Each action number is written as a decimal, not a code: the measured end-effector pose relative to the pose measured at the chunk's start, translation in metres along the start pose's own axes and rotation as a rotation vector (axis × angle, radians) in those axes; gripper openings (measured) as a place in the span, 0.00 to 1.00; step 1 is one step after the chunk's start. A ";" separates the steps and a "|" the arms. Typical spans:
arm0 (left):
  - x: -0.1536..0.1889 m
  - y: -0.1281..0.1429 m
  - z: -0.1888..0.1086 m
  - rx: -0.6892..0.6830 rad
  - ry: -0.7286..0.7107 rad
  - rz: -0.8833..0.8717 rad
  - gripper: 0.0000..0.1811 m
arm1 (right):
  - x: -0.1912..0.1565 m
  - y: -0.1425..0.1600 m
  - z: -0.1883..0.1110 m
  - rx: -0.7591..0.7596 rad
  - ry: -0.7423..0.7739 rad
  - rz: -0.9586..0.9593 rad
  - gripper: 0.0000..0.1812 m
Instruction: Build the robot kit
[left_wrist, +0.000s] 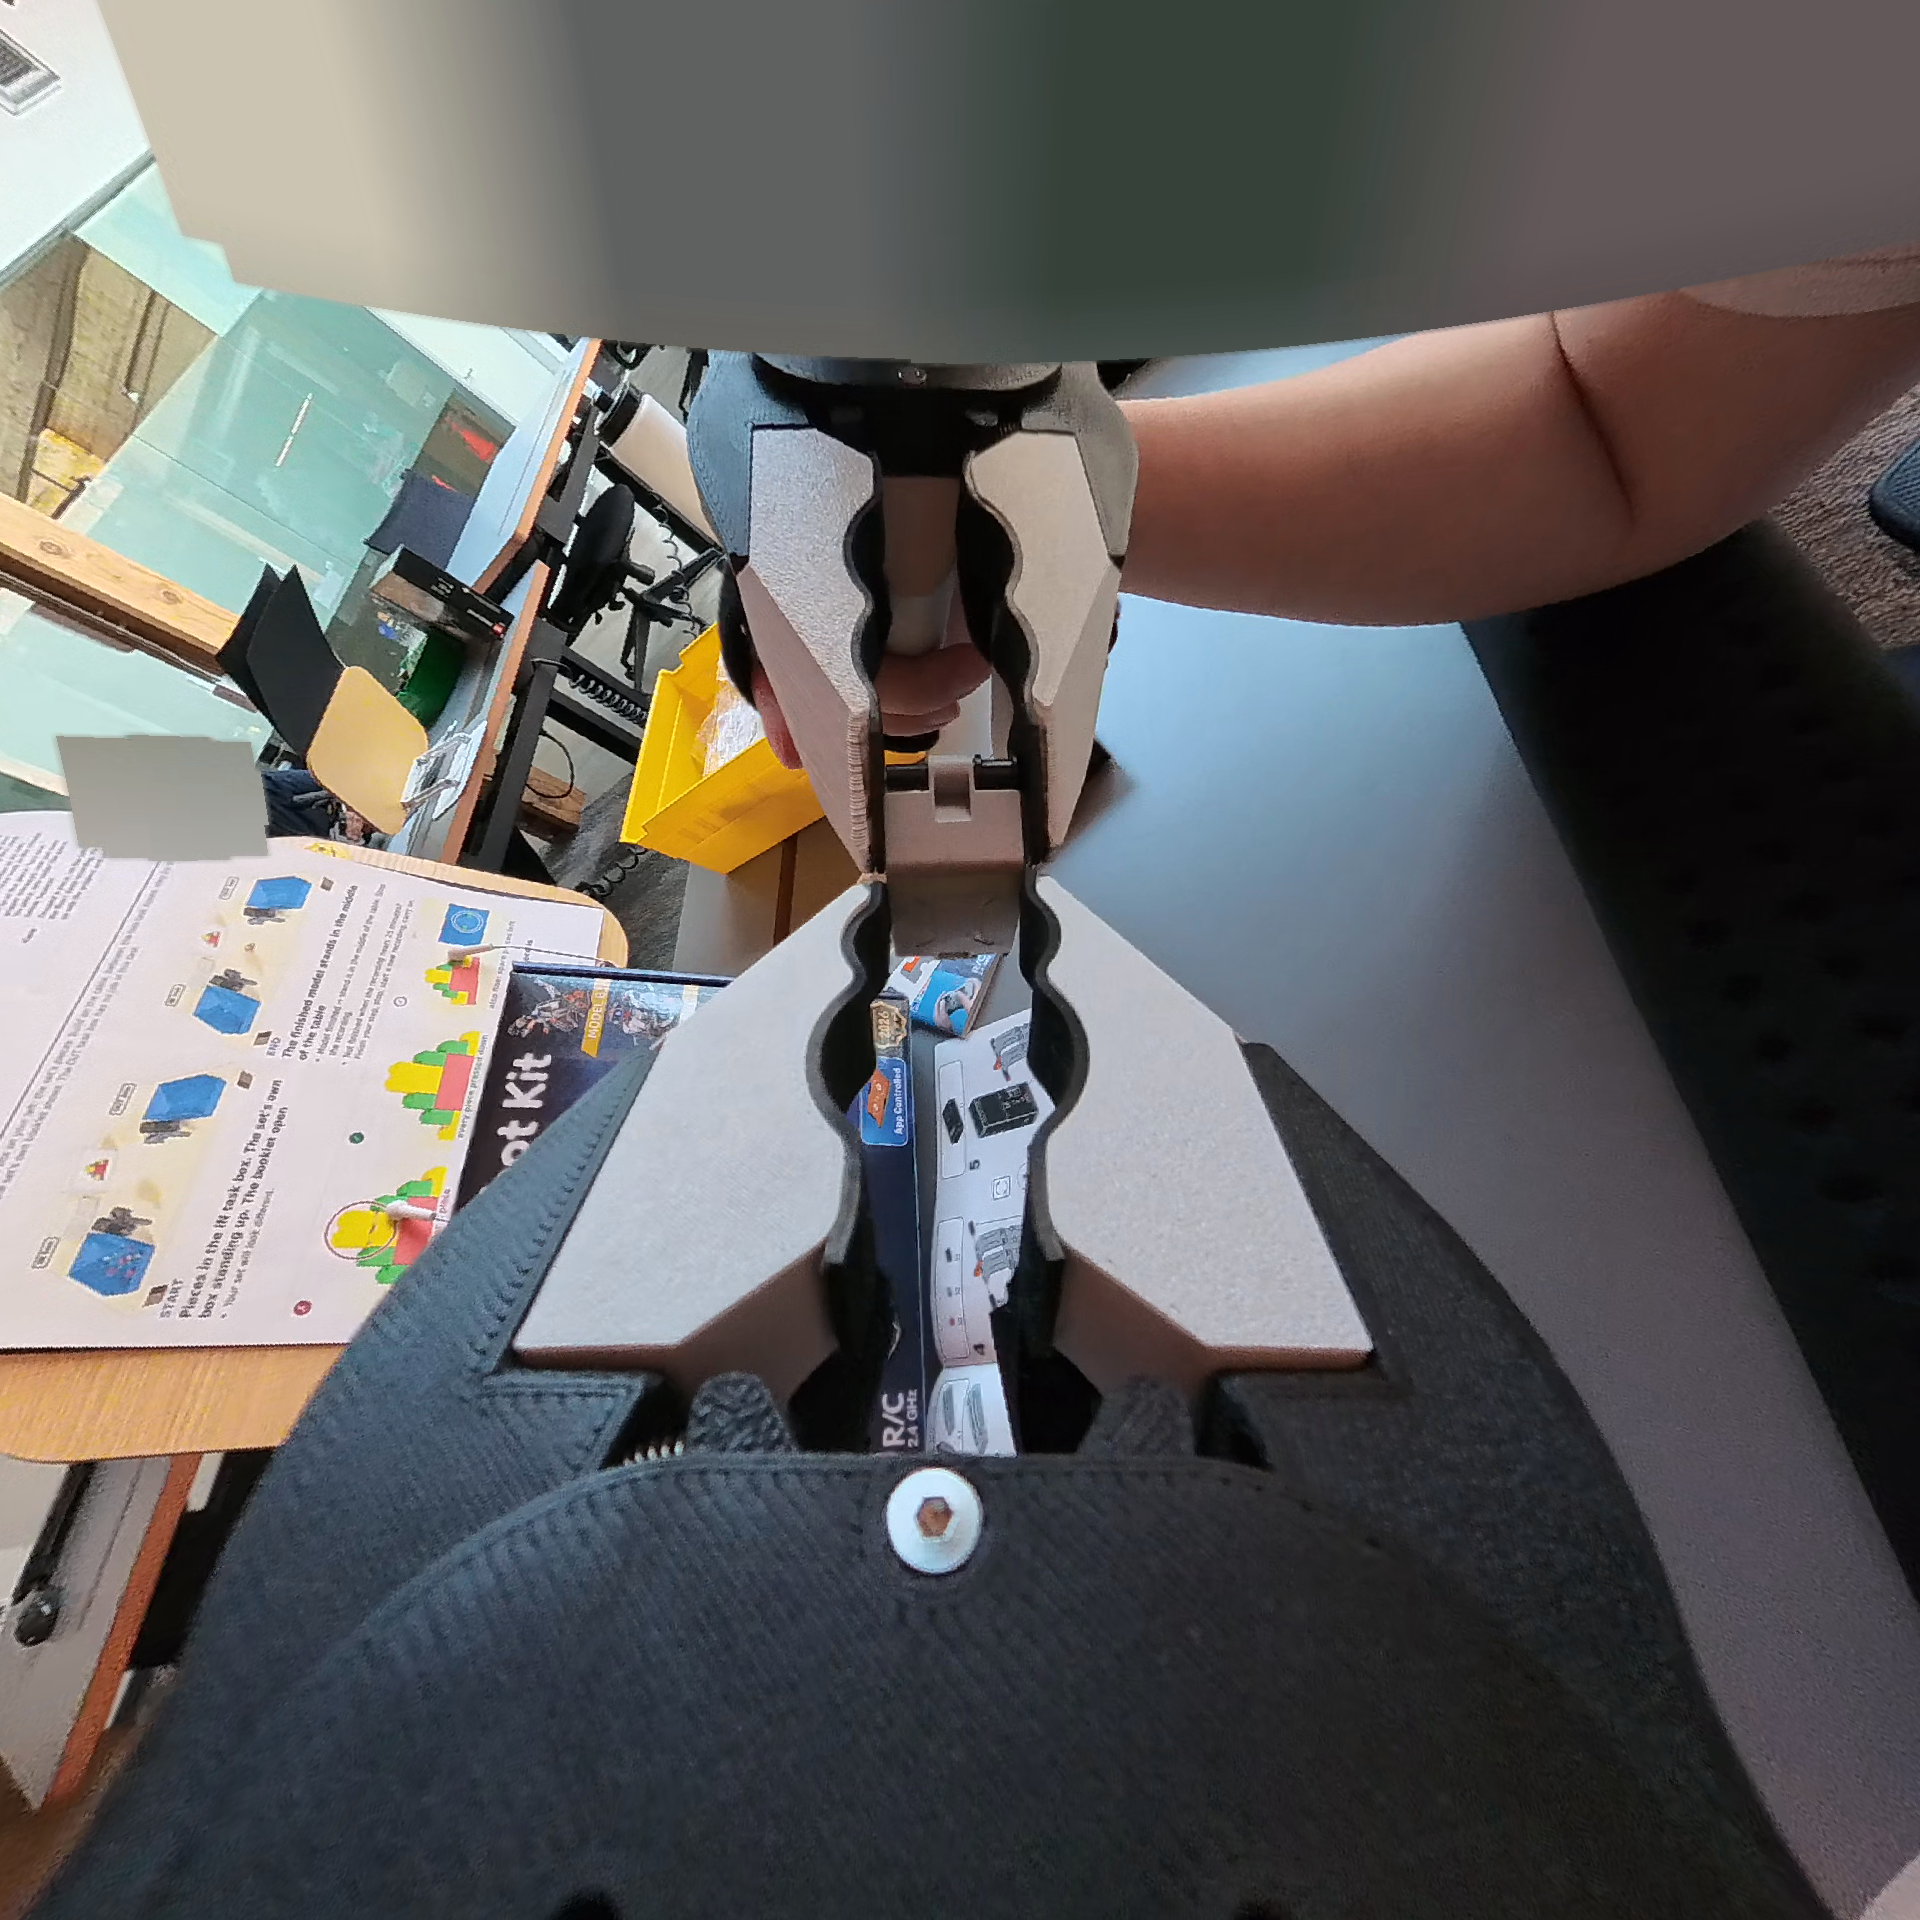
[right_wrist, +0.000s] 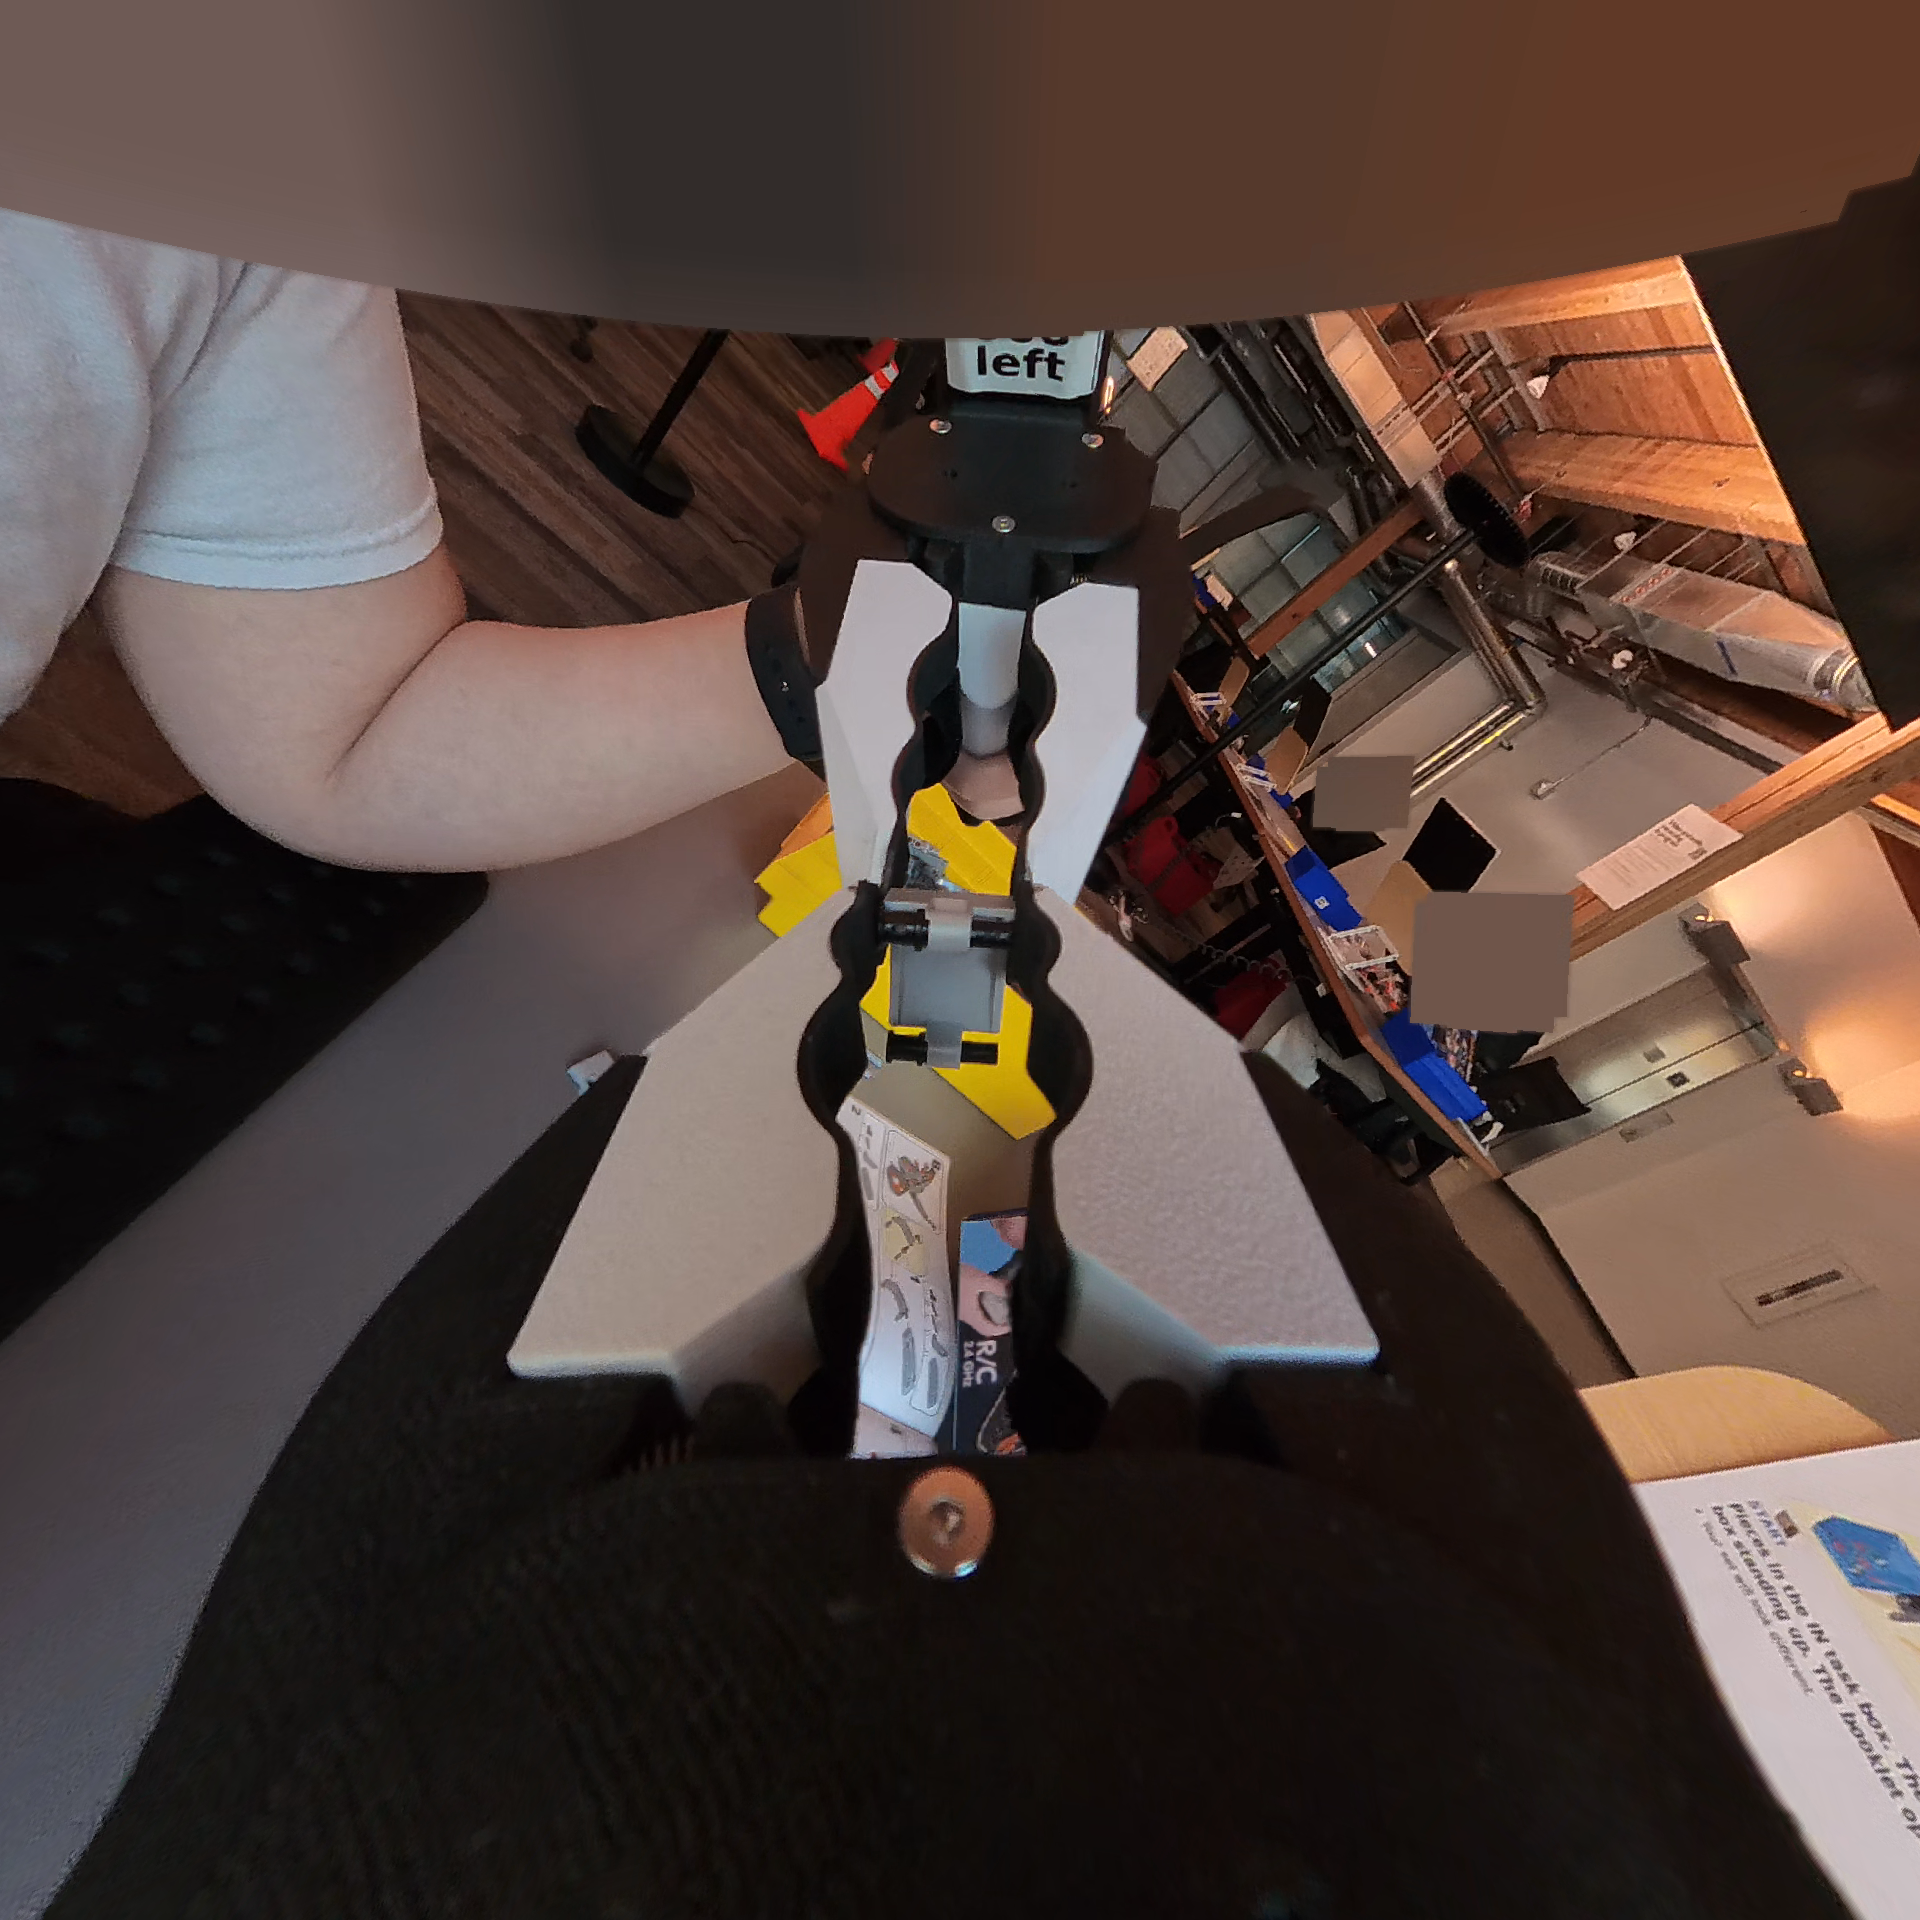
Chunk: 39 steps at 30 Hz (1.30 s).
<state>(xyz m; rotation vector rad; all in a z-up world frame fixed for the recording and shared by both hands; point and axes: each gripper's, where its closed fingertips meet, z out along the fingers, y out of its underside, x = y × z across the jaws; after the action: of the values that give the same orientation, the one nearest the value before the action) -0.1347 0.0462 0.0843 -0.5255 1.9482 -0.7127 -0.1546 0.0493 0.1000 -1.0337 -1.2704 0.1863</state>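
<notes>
A small grey brick piece with black pins (left_wrist: 951, 862) hangs in the air between my two grippers, which meet tip to tip. My left gripper (left_wrist: 954, 899) is shut on its near end. My right gripper (left_wrist: 954, 847) comes from the opposite side and is shut on the far end with the pins. In the right wrist view the piece (right_wrist: 951, 987) sits between my right gripper's fingertips (right_wrist: 948, 904), and the left gripper (right_wrist: 956, 873) faces it. Each gripper is held by a person's hand.
Below lie a dark blue kit box (left_wrist: 894, 1195) and an open instruction booklet (left_wrist: 977, 1143) on a grey table (left_wrist: 1351, 935). A printed sheet (left_wrist: 260, 1091) lies on a wooden side table (left_wrist: 156, 1403). A yellow bin (left_wrist: 707, 769) stands beyond. A black mat (left_wrist: 1714, 831) borders the table. Both grippers' tips are close together, under 4 cm apart.
</notes>
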 end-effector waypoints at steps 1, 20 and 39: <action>0.000 0.000 0.000 -0.004 -0.003 0.007 0.13 | -0.001 0.000 0.000 0.002 0.001 -0.010 0.14; 0.006 0.002 0.004 -0.037 0.015 0.036 0.13 | -0.004 0.002 -0.002 -0.049 -0.012 -0.060 0.13; 0.003 0.002 0.001 -0.079 -0.016 0.046 0.13 | -0.002 0.003 -0.001 -0.051 -0.014 -0.021 0.13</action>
<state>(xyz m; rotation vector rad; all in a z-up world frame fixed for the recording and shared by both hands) -0.1354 0.0455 0.0800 -0.5311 1.9733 -0.6030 -0.1529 0.0494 0.0965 -1.0637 -1.3039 0.1459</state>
